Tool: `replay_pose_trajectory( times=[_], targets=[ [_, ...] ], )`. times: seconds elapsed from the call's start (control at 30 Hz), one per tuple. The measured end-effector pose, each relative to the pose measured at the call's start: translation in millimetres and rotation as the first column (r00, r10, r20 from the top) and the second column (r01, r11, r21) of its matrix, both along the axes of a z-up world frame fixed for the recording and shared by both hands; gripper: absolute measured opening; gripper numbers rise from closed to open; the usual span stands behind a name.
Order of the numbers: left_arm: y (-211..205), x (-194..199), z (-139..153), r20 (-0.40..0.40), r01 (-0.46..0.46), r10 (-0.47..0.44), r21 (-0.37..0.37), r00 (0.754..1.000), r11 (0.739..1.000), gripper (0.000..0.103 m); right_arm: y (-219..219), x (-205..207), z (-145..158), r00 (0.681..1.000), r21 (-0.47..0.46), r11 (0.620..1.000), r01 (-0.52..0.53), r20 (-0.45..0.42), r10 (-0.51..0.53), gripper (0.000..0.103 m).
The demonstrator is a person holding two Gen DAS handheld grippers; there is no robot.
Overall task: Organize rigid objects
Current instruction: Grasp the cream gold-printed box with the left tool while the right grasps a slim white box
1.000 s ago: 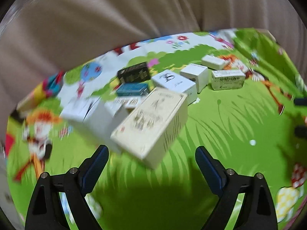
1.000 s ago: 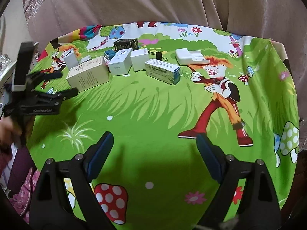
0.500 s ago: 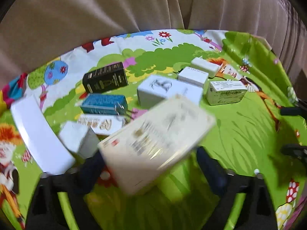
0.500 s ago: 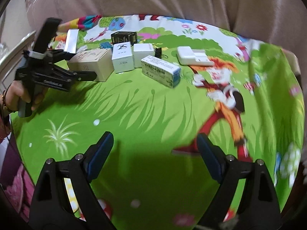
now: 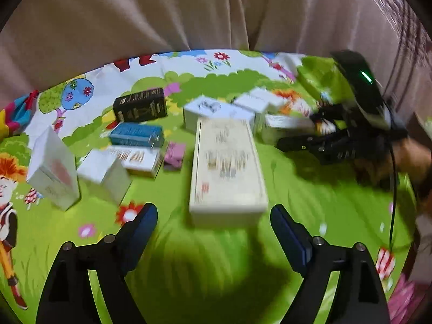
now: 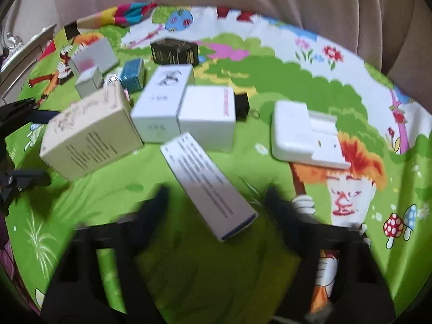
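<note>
The left claw [image 5: 213, 217] is standing open just short of the cream box [image 5: 226, 167] lying flat on the desk [image 5: 310, 189], while the right claw [image 6: 216, 197], blurred, is closing around the long white box [image 6: 208, 186], seemingly untouched.

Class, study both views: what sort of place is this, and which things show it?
Probably a home room. A children's cartoon cloth covers the surface, pleated beige curtains hang behind it, and small product boxes lie scattered for sorting.
</note>
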State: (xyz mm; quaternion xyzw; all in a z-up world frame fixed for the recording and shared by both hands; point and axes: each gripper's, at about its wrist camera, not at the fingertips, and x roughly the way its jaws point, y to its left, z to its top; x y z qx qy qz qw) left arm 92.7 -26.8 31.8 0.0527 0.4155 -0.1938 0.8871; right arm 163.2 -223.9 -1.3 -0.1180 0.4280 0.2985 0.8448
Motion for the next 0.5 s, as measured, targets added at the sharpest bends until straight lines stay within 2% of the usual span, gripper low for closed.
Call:
replay_pose_trajectory(
  times=[0.1,0.17,0.2,0.23,0.27,0.4,0.5],
  targets=[
    [-13.2,20.5,0.7,-0.001,-0.021,0.021,-0.01,1.0,1.0,0.087,-1.6,-19.9,3.0,0.999,-0.023,0.999,0.032,0.014,-0.032,0.028],
    [-30.3,36.8,-9.2,-0.015,-0.069,0.07,0.053,0.997,0.996,0.087,-8.4,-42.1,4.9,0.997,-0.013,0.997,0.077,0.022,-0.077,0.028],
    [-34.2,38.6,-13.2,-0.017,-0.083,0.085,0.066,0.996,0.994,0.079,-10.7,-50.3,5.2,0.995,-0.009,0.995,0.096,0.023,-0.096,0.028],
    [-37.2,38.5,-18.6,-0.019,-0.1,0.102,0.077,0.995,0.992,0.063,-12.9,-65.3,6.7,0.992,-0.018,0.993,0.118,0.039,-0.117,0.028],
    [-39.8,36.8,-24.4,-0.026,-0.125,0.128,0.099,0.991,0.987,0.052,-12.9,-76.1,7.5,0.991,-0.023,0.992,0.124,0.049,-0.123,0.028],
    [-23.1,-16.1,-15.6,0.028,-0.239,0.238,0.03,0.971,0.971,0.052,-11.1,-107.6,4.2,0.988,-0.025,0.988,0.152,0.04,-0.151,0.028],
    [7.7,-63.9,-10.4,0.045,-0.378,0.379,-0.036,0.924,0.925,0.052,-7.4,-117.6,4.7,0.982,-0.003,0.983,0.184,0.031,-0.184,0.028]
  ],
)
